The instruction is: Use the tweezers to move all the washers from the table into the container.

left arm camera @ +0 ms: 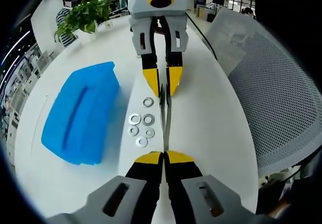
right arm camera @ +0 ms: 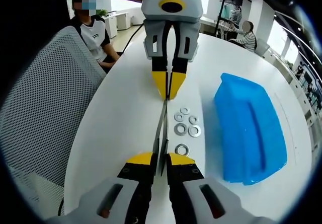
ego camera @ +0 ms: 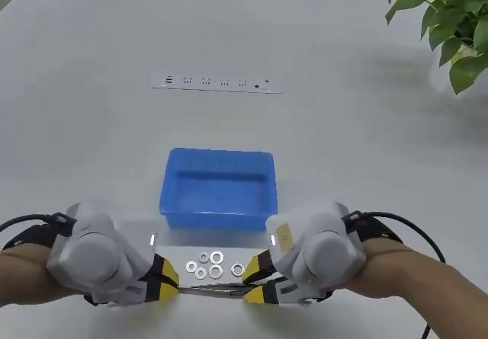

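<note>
White tabletop (ego camera: pixel 343 126) bears small metal washers (ego camera: pixel 216 258), likely light, slippery; the slightly spread, empty tweezers (left arm camera: pixel 166 123) should nip a rim.

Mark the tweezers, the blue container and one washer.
tweezers (left arm camera: pixel 166 128): left gripper view, middle of its arms.
blue container (ego camera: pixel 217 217): head view, near outer wall.
washer (left arm camera: pixel 130 119): left gripper view, left edge of its ring.

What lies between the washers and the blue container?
Nothing visible does. Bare table separates the washers from the container. The tweezers, clamped at either end by the left tool and right tool, lie on the washers' opposite side.
</note>
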